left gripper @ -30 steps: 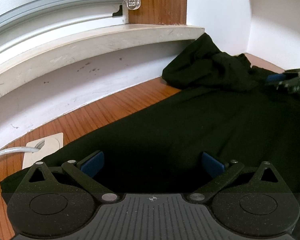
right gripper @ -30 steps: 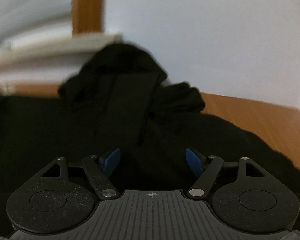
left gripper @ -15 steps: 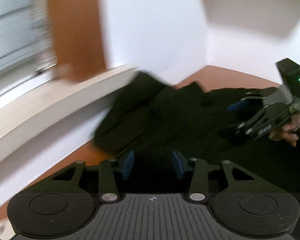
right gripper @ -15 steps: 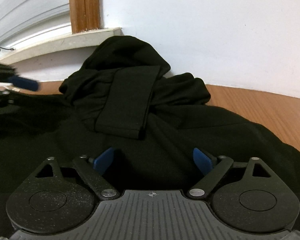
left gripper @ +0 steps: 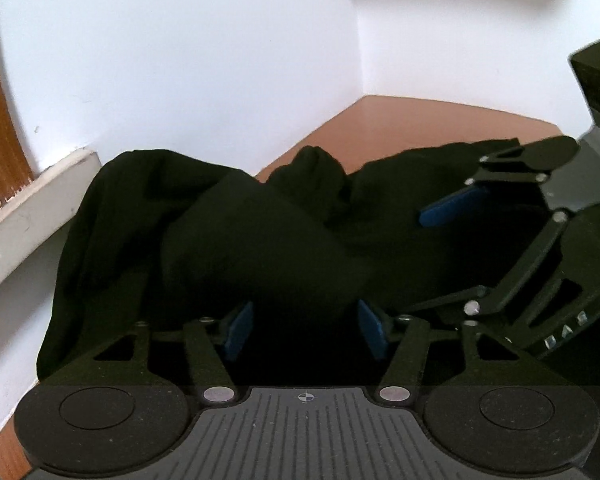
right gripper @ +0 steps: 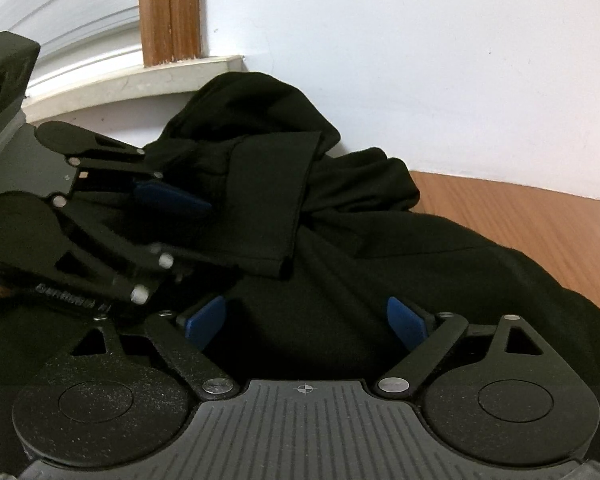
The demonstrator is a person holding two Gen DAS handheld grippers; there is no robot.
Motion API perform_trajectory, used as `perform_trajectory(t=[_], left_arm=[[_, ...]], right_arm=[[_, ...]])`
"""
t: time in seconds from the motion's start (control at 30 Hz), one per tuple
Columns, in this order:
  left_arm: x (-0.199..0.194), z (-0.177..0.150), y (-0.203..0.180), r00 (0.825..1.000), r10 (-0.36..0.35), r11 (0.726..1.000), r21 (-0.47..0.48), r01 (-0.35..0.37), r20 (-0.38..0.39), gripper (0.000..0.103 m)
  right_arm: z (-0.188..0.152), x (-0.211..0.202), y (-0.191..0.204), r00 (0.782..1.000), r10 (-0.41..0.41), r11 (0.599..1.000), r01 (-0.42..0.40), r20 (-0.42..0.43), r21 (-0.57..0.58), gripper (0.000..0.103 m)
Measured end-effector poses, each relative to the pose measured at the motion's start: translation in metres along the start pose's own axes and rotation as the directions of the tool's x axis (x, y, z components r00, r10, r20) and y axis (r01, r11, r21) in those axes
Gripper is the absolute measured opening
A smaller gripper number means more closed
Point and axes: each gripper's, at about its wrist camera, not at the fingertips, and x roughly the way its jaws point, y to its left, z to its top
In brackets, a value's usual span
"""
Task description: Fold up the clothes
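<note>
Cloth is the whole matter here: a black garment (right gripper: 340,264) lies spread over the wooden desk (right gripper: 540,216), with its far end bunched into a heap (left gripper: 204,216) pressed against the white wall (right gripper: 420,60) and the window sill (right gripper: 140,84); a flat folded band (right gripper: 268,200), perhaps a sleeve or hem, runs over that heap with its long axis pointing away from the grippers toward the wall, its near end hanging just ahead of the right jaws.

The left gripper (left gripper: 304,328) hovers low over the garment, its jaws parted with dark cloth rising between and ahead of them; whether the blue pads (left gripper: 238,330) actually press the fabric cannot be told, since black swallows the detail. The right gripper (right gripper: 306,322) sits just beside it, on the side away from the sill, jaws likewise spread wide and holding nothing; each gripper shows in the other's view, near enough that the linkages almost overlap.

The heap lies straight ahead of both; the left gripper seems nearer to its sill side, the right one nearer to the band's free end; a judgement, then, that the coming move turns on reaching forward along that axis to take the bunched part and draw it flat; the close spacing risks the two tools colliding.
</note>
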Motion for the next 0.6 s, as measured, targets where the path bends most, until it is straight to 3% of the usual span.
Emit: perform_trajectory(t=[0.03,0.07,0.1,0.27,0.4,0.6], left_arm=[[0.000,0.000,0.001,1.000,0.007,1.000,-0.002,-0.007,0.003,0.030],[-0.010,0.001,0.007,1.000,0.013,1.000,-0.017,-0.012,0.026,0.011],[-0.021,0.002,0.014,0.998,0.019,0.999,-0.035,-0.017,0.053,0.005],[-0.081,0.004,0.052,0.981,0.064,0.992,-0.122,-0.042,0.183,0.005],[-0.152,-0.001,0.096,0.950,0.151,0.978,-0.184,-0.103,0.272,0.005],[-0.238,-0.040,0.151,0.911,0.268,0.937,-0.303,-0.172,0.313,0.005]], right_arm=[[0.000,0.000,0.000,1.000,0.000,1.000,0.000,0.000,0.001,0.088],[0.000,0.000,0.000,1.000,0.000,1.000,0.000,-0.001,0.002,0.088],[0.000,0.000,-0.001,1.000,0.000,1.000,0.000,-0.001,0.005,0.088],[0.000,0.000,-0.002,1.000,-0.013,1.000,0.013,0.001,0.010,0.088],[0.000,-0.001,-0.002,0.999,-0.034,0.999,0.034,0.007,0.012,0.088],[0.000,0.000,-0.004,0.999,-0.039,0.999,0.039,0.005,0.016,0.088]])
